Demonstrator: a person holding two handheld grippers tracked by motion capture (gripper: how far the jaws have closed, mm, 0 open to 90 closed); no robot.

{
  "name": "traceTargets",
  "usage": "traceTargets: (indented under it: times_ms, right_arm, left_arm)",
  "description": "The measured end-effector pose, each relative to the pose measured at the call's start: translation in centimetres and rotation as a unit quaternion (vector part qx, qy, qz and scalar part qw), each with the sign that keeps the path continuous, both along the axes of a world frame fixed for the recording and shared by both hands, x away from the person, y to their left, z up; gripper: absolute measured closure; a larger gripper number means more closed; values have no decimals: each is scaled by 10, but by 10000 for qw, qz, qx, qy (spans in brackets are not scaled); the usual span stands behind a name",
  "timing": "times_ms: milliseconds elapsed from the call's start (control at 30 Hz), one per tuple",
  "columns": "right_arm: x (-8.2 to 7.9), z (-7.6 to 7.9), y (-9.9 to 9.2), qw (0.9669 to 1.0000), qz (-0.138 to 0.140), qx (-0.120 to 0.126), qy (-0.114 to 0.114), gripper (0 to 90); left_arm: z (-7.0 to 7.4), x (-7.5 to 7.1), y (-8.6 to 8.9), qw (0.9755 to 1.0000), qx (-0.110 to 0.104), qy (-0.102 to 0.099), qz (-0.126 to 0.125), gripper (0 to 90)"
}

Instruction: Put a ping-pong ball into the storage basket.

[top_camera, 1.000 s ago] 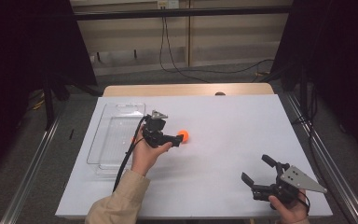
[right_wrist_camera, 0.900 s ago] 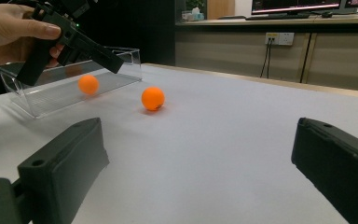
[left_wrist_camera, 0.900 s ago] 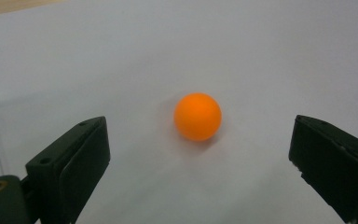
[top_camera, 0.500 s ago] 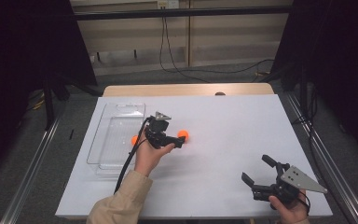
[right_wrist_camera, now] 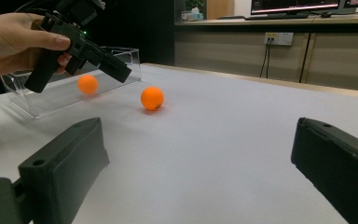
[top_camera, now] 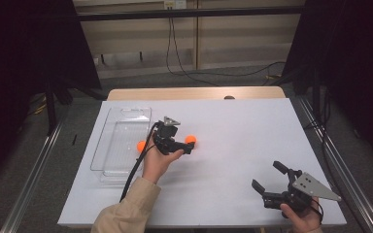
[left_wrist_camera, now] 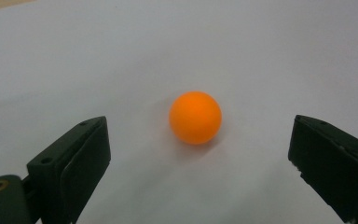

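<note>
While the left gripper [top_camera: 187,145] hovers just above the white table surface [top_camera: 243,145], its two black jaws stand wide apart and hold nothing. In the left gripper view, an orange ball [left_wrist_camera: 195,117] rests on the table ahead of the jaws, in line with the gap between them and touching neither. In the high view the same ball [top_camera: 190,140] lies just beside the jaw tips, on the bare white surface to the right of the clear plastic tray [top_camera: 126,116].

A second orange ball [top_camera: 141,146] sits inside the tray, near its right wall. In the right gripper view this ball [right_wrist_camera: 87,84] shows through the transparent wall of the tray [right_wrist_camera: 126,58], while the first ball [right_wrist_camera: 152,98] lies outside it on the table, with the left gripper [right_wrist_camera: 119,70] tilted downward above and between the two. The left hand [top_camera: 159,162] grips the body of the left gripper from below, and a beige sleeve [top_camera: 121,213] covers the forearm. A black cable [top_camera: 138,167] trails from the gripper back along the arm.

The right gripper [top_camera: 272,177] is held low at the near right corner of the table, well apart from both balls and the tray. Its jaws are also spread wide with nothing between them. The right hand [top_camera: 301,218] holds it from below, and a grey three-cornered plate [top_camera: 315,187] sits on top.
</note>
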State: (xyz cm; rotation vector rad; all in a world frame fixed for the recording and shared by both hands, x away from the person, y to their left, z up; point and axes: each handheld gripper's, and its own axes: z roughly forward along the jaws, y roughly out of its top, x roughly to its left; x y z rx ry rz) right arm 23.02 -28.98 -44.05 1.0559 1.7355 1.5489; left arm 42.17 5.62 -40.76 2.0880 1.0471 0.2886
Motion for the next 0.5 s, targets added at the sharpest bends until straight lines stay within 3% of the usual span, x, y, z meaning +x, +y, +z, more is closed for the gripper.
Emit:
traceTargets:
  times_ms: [500]
  right_arm:
    - [1,0,-1,10000,-42,-26,-5,19]
  left_arm:
    - [-5,3,-2,10000,97,-4,-12,55]
